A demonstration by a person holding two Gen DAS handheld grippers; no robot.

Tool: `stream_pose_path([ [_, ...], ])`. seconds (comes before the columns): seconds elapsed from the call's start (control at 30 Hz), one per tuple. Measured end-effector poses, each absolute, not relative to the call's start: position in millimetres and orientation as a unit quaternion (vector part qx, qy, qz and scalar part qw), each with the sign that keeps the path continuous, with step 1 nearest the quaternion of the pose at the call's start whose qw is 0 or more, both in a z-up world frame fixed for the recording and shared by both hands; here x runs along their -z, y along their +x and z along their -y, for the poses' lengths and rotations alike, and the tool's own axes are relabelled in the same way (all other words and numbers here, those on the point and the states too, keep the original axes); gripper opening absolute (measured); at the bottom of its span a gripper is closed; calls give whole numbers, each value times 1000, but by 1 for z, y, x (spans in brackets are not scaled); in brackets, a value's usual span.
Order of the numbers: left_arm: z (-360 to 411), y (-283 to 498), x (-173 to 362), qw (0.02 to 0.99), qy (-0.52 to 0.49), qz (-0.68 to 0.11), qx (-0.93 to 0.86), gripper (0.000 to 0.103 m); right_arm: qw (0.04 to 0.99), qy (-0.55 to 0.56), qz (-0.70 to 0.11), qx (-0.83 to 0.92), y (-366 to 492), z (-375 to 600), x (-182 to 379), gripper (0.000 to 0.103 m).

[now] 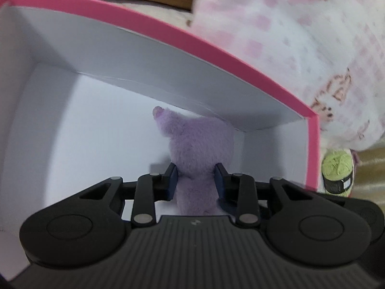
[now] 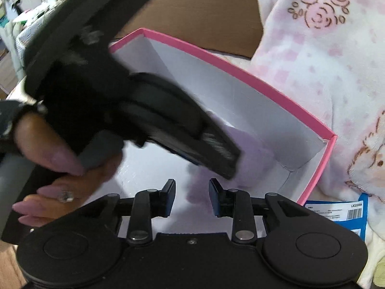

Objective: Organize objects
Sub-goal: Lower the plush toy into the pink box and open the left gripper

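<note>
Lilac plush fills the middle of the left wrist view: a small purple soft toy (image 1: pixel 199 149) hangs inside the pink-rimmed box (image 1: pixel 240 69), near its far white wall, with the left gripper (image 1: pixel 196 178) clamped on its body, both pads sunk into the fur. It looks light, soft and squashy, unlikely to break; a hold across the thick torso suits it better than a thin ear or limb. Right of the box, outside its wall, sits a green yarn ball (image 1: pixel 336 171). The right gripper (image 2: pixel 191 197) hovers above the box floor, fingers drawn close with a gap, holding nothing.
</note>
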State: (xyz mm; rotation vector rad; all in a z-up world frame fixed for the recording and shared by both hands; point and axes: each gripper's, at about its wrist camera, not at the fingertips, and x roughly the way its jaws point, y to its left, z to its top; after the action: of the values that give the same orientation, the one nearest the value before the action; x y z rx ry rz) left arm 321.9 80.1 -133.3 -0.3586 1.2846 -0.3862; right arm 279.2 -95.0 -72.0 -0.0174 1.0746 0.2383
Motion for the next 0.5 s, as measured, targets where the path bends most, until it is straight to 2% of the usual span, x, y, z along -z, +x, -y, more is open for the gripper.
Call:
stream_pose_path([
  [0.2, -71, 321, 127, 769, -154, -595, 175, 31, 858, -30, -499, -119, 271, 93, 66, 30],
  [0.5, -74, 296, 92, 776, -166, -583, 172, 30, 867, 8, -479, -140, 240, 97, 50, 31],
])
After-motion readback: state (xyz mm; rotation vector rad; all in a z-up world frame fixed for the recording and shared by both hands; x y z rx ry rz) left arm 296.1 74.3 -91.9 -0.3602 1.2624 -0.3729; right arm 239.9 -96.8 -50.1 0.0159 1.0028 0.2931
